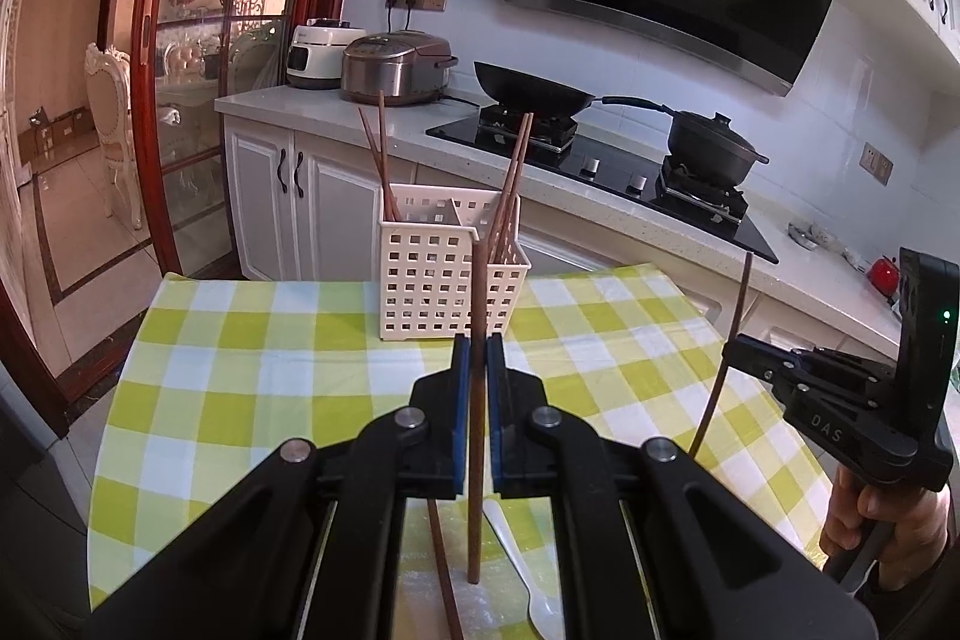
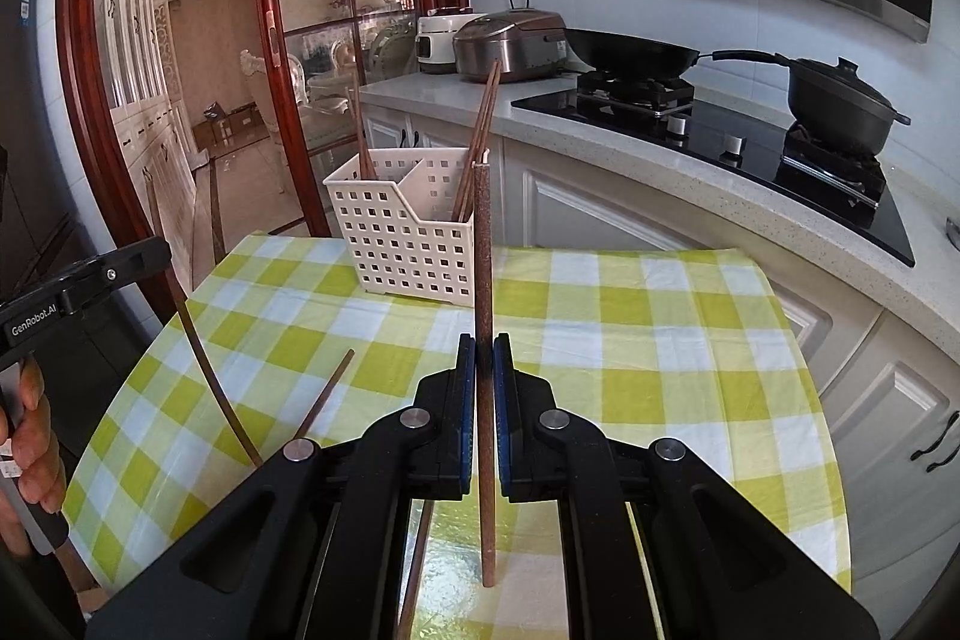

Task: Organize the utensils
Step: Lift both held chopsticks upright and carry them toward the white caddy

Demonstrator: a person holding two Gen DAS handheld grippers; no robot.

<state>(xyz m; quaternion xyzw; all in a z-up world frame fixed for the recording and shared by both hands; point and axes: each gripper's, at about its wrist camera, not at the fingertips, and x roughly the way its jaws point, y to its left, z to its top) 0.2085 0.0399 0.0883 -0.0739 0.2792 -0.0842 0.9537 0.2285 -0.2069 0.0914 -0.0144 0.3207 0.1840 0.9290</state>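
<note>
At the left edge of the right wrist view a hand (image 2: 30,424) grips the left gripper (image 1: 478,358), whose blue pads are clamped on a brown chopstick (image 1: 478,400) standing upright between them, its lower tip hanging above the checked cloth (image 1: 240,370). Just left of that stick, another chopstick (image 1: 444,574) lies flat on the cloth under the gripper, and just to its right lies a white spoon (image 1: 528,574). Beyond the gripper, near the table's far edge, stands a white perforated basket (image 1: 432,274) with two compartments: two chopsticks (image 1: 375,160) lean in the left compartment, and a bunch (image 1: 513,178) leans in the right one. Behind the basket a counter (image 1: 336,112) carries two cookers (image 1: 393,67), then a black hob with a pan (image 1: 528,91) and a lidded pot (image 1: 714,148). Further right, the right gripper (image 2: 485,358) is likewise closed tight on its own chopstick (image 2: 485,280), which is held upright, with its top reaching as high as the basket's rim in the right wrist view and its lower end clear of the cloth. In the left wrist view that gripper appears at the right edge, with a hand (image 1: 888,526) around its handle and the thin dark stick running through its tips.
</note>
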